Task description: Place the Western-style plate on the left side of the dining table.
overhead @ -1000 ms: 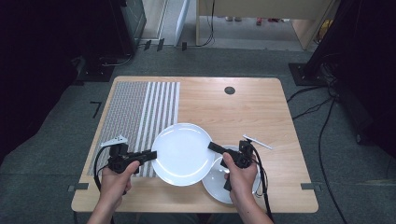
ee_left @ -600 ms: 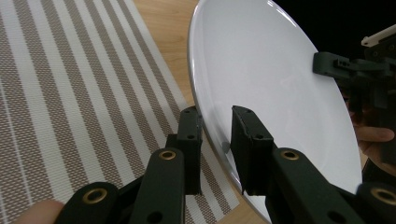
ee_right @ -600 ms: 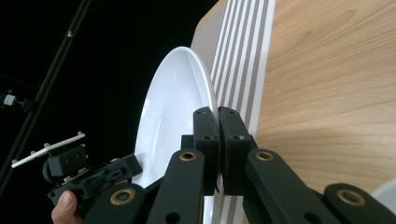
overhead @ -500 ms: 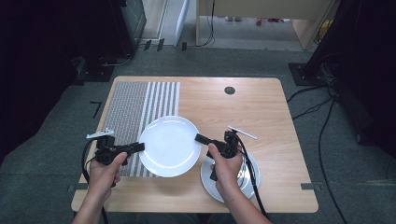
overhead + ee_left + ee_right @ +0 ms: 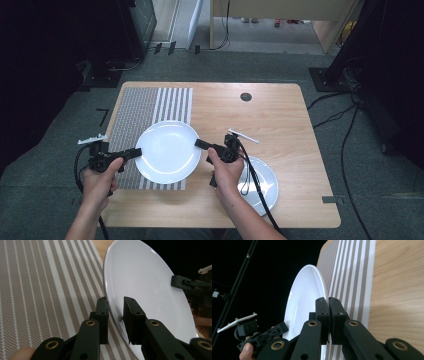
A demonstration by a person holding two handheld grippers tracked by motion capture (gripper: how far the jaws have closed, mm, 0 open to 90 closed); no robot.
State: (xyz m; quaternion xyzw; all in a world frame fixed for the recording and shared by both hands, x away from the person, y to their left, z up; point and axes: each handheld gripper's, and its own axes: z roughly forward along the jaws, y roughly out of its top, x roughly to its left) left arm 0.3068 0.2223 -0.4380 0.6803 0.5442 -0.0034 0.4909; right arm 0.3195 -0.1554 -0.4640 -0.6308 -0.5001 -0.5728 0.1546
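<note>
A person stands at the table point(image 5: 280, 120) and holds a big white plate point(image 5: 167, 150) between two grippers — one on each side. The left gripper point(image 5: 131, 152) has the plate's left rim between its jaws. In the left gripper view the jaws sit on either side of the rim point(image 5: 110, 302) with a small gap on the inner side, so it looks more like a loose hold than a hard squeeze. The right gripper point(image 5: 201, 145) bites the right rim, and in the right gripper view its jaws look pressed tight together on the edge of the plate point(image 5: 307, 300).

The plate is over the striped placemat point(image 5: 145, 107), with its right part over the bare wood. I cannot tell if it rests on the mat or hangs just above it. A second white plate point(image 5: 265, 180) lies on the table near the person's right arm, with the black cable point(image 5: 250, 172) running across it.

My guess is that this is the carrying step — the big plate is going onto the mat. Next, both hands need to go down together, keep the plate flat, set it down softly, and then let go.
</note>
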